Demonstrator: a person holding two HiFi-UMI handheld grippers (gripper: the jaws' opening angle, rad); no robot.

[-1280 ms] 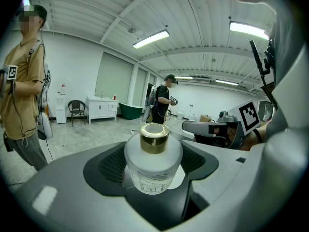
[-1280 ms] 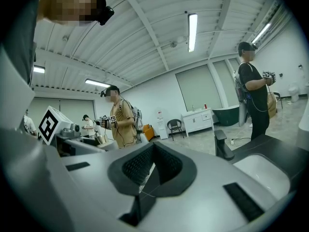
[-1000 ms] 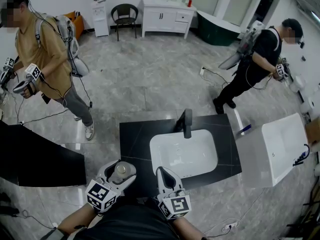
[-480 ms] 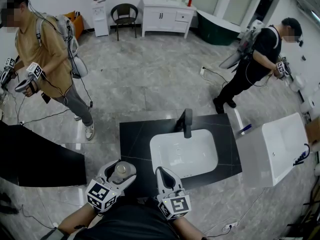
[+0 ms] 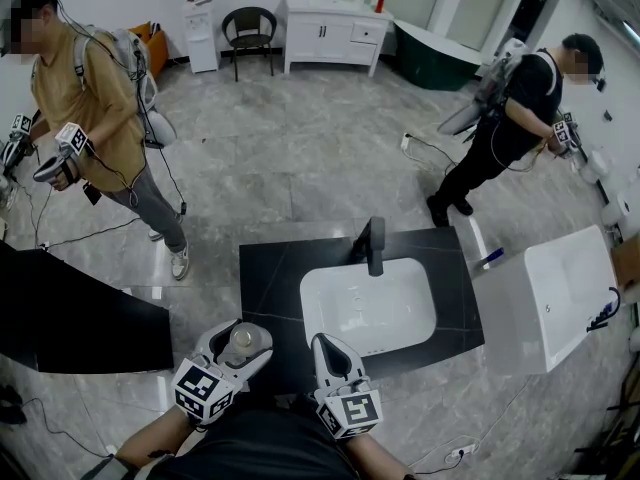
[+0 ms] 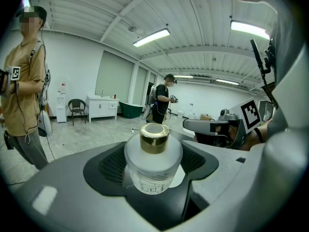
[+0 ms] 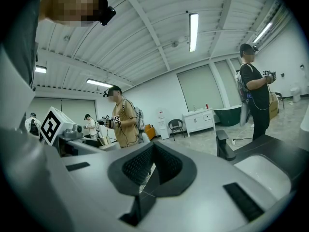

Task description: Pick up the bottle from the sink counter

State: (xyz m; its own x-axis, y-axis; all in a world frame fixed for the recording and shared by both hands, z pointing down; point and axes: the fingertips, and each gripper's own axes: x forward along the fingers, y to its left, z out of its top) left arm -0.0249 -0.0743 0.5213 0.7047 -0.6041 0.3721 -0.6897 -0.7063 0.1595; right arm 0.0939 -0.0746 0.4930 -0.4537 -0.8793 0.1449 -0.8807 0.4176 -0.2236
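Bottle: frosted glass w/ gold cap, prob. heavyish, slick, breakable, so best held round the wide body, not the cap. Left gripper clamps it there, at the counter's near-left corner. Right gripper closed, empty.

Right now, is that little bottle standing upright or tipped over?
Upright. The bottle, gold cap on top, stands clamped in the left gripper.
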